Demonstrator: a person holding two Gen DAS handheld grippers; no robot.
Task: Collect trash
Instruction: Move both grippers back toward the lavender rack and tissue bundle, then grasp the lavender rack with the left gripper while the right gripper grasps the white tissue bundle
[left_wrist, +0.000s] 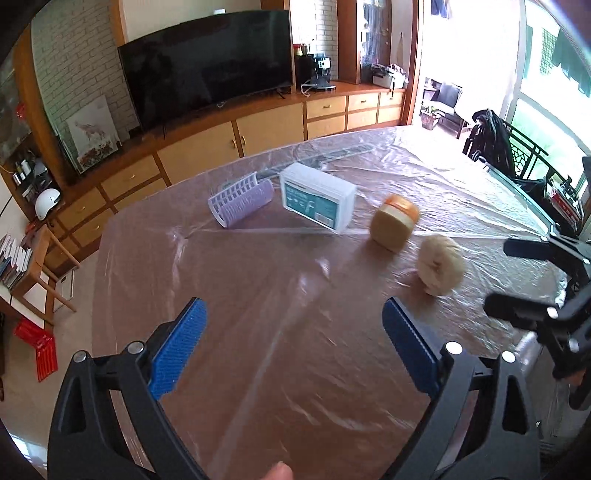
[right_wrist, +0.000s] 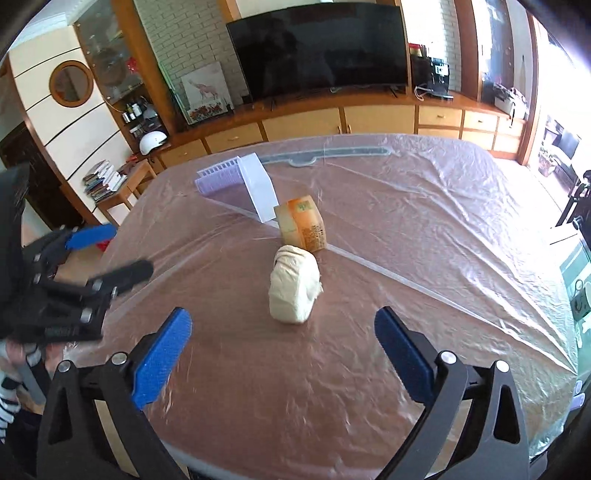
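Observation:
A crumpled cream paper ball (right_wrist: 294, 288) lies on the plastic-covered table (right_wrist: 424, 229), just ahead of my open, empty right gripper (right_wrist: 283, 334). Behind it lies an orange-and-tan carton (right_wrist: 303, 228), then a white box (right_wrist: 258, 186) and a lilac slotted basket (right_wrist: 218, 177). In the left wrist view the ball (left_wrist: 440, 265) is to the right of my open, empty left gripper (left_wrist: 295, 323); the carton (left_wrist: 394, 221), the white box with a teal label (left_wrist: 317, 196) and the basket (left_wrist: 241, 203) lie farther ahead. Each gripper shows at the other view's edge.
A clear ruler (left_wrist: 325, 157) lies at the table's far side. A TV (left_wrist: 207, 64) on a wooden cabinet (left_wrist: 221, 142) stands beyond. A chair draped with dark clothes (left_wrist: 493, 138) is at the right, a stool with books (left_wrist: 18, 260) at the left.

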